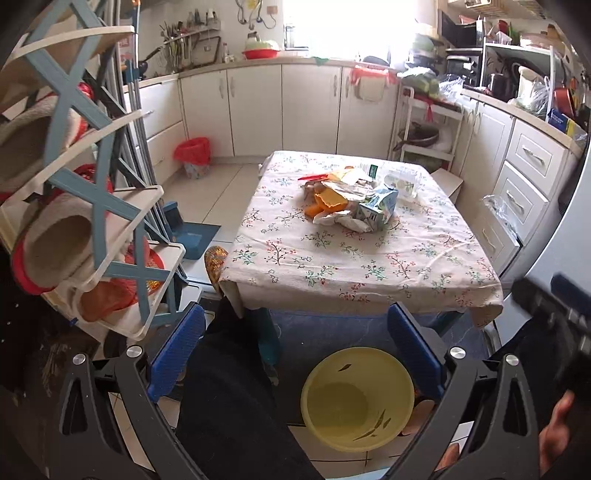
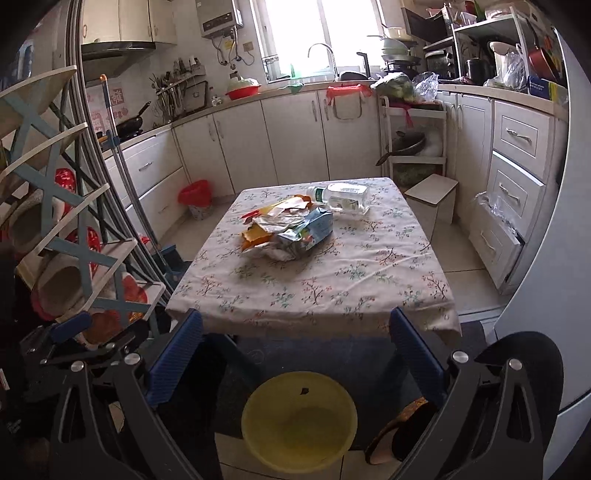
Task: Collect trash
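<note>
one yellow basin [image 2: 299, 421], one clear bottle [image 2: 341, 197], one red-lined bin [image 2: 197, 199].

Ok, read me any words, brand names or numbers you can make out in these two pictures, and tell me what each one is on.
None can be read.
Carton in the trash pile: print, too blurred.
Clear bottle on the table: green and white label, too small.
Water heater on the wall: front panel markings, illegible.
Blue box on the right counter: white lettering, too small.
Red paper cutouts on the wall: pattern only, unreadable.
</note>
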A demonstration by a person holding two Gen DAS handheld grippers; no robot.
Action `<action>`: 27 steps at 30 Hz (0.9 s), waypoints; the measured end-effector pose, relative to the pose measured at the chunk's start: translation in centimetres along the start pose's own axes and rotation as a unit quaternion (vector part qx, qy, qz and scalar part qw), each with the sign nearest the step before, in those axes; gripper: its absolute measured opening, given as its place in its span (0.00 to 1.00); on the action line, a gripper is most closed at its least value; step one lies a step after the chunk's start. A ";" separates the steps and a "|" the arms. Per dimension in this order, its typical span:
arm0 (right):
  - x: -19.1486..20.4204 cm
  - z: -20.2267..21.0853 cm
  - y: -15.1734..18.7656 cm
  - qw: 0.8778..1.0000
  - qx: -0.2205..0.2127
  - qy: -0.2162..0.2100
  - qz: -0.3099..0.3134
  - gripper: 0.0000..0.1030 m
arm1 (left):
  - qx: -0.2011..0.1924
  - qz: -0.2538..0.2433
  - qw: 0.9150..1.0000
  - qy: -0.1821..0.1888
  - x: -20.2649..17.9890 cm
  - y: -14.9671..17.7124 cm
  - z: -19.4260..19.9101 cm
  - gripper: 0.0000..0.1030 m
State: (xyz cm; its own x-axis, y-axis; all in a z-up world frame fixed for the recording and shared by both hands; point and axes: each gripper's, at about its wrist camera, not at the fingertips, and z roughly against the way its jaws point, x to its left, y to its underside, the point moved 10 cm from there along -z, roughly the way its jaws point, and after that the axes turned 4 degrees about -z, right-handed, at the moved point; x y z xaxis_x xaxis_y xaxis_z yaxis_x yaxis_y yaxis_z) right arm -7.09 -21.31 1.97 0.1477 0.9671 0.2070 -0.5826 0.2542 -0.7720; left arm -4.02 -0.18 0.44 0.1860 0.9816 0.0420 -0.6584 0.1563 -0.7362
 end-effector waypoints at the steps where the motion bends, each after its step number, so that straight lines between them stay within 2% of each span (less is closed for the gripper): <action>1: 0.2 0.3 0.3 1.000 -0.002 0.000 0.003 0.94 | -0.003 0.001 1.000 0.000 0.1 0.2 0.5 0.93; 5: 0.3 1.0 0.9 1.000 -0.003 -0.004 -0.007 0.94 | -0.010 0.002 1.000 0.003 0.0 0.9 2.2 0.93; 18: 2.0 5.3 1.1 0.998 -0.051 -0.027 0.003 0.94 | -0.050 -0.005 0.999 -0.007 0.2 1.0 6.8 0.93; 27: 2.4 4.7 1.3 0.999 -0.048 -0.025 0.003 0.94 | -0.039 0.002 0.999 -0.008 0.6 1.3 6.0 0.93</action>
State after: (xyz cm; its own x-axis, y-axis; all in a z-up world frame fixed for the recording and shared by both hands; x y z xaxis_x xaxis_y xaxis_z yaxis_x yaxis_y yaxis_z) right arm -11.25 -18.69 4.31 0.1032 0.9676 0.2302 -0.5041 0.2504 -0.8265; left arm -9.18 1.33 3.54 0.1707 0.9841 0.0498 -0.5997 0.1439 -0.7872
